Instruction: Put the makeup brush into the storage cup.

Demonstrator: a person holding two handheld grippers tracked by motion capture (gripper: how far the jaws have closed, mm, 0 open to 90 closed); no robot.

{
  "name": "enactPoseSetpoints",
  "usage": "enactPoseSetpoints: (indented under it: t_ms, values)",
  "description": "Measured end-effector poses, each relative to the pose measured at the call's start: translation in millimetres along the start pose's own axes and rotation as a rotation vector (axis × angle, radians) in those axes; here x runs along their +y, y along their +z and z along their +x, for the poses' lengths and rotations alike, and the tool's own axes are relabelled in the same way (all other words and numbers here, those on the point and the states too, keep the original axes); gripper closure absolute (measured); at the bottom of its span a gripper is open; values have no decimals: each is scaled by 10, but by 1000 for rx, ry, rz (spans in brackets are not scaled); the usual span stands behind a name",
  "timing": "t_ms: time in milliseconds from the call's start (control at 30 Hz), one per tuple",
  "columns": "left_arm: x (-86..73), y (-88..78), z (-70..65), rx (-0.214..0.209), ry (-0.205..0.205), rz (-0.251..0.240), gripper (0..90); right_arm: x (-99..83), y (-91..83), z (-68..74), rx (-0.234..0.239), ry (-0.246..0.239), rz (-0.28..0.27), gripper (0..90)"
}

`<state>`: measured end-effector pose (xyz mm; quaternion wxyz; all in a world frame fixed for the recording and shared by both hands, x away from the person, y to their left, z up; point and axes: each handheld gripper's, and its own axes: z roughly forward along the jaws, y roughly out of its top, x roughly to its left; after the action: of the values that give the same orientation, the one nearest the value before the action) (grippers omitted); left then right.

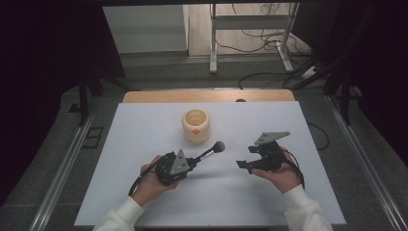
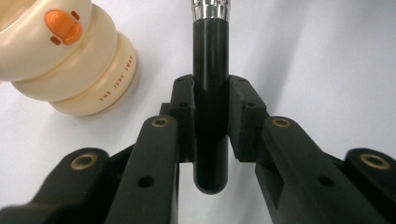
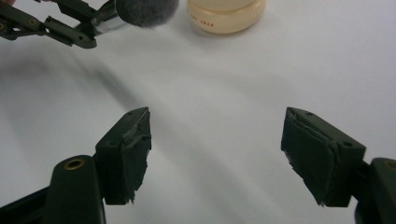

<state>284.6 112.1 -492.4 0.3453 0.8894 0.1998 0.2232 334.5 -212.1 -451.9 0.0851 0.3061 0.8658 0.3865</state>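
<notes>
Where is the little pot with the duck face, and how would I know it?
Find the white table and look near its far middle. There stands a cream pot, rounded like stacked rings, its top open. It alone has an orange duck beak; the makeup brush beside it is black, thin and fluffy-tipped.

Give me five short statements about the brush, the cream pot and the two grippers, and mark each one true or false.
1. The left gripper is clamped on the black handle of the brush. True.
2. The brush's bristle end sits inside the cream pot. False: the bristle end is outside the pot, in front of it above the white table.
3. The right gripper holds nothing. True: its jaws stand apart with only table between them.
4. The pot lies on its side. False: it stands upright, opening upward.
5. The pot bears an orange mark on its side. True.
</notes>
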Motion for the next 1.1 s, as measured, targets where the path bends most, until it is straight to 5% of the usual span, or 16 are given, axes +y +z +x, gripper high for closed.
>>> enactPoseSetpoints:
  t_ms: [67,533,1100]
  values:
    - [-11,-7,24,-14,-42,-20,743,3,6,12,2,-5,-14,251]
    - [-21,-27,68,-1,-127,-55,743,-7,119,73,50,60,-92,254]
    - [2,-35,57,8,-150,-89,743,-4,190,107,87,115,-181,262]
